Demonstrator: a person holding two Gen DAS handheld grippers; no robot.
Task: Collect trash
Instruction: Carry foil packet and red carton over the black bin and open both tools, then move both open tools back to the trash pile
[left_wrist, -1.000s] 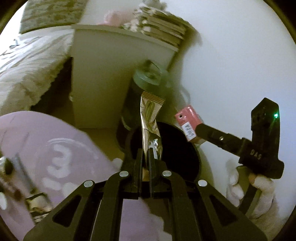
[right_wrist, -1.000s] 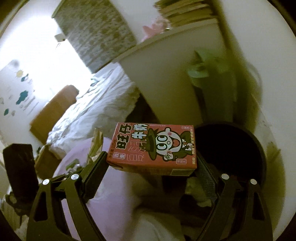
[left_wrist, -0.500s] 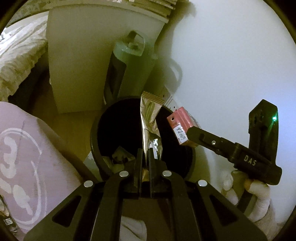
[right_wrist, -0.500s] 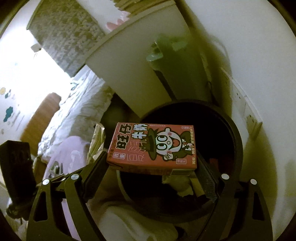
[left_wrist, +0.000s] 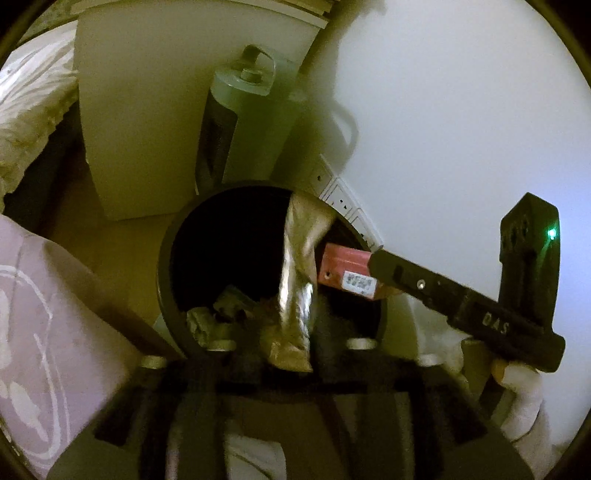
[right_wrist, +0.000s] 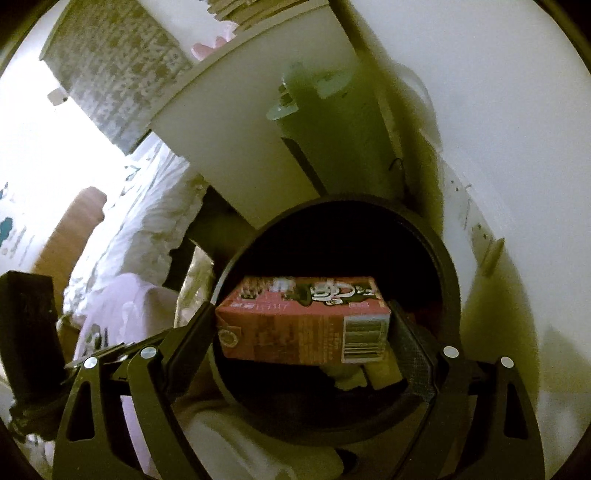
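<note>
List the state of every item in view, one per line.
trash bin: open, partly filled with trash
milk carton: tilted, between the right gripper fingers, over the bin
foil wrapper: upright over the bin, at the blurred left gripper
green canister: upright beside the bin, lid on

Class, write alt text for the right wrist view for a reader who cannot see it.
The right hand-held gripper holds a red milk carton sideways between its fingers, over the open mouth of a black trash bin with scraps inside. A white cabinet stands behind.
</note>
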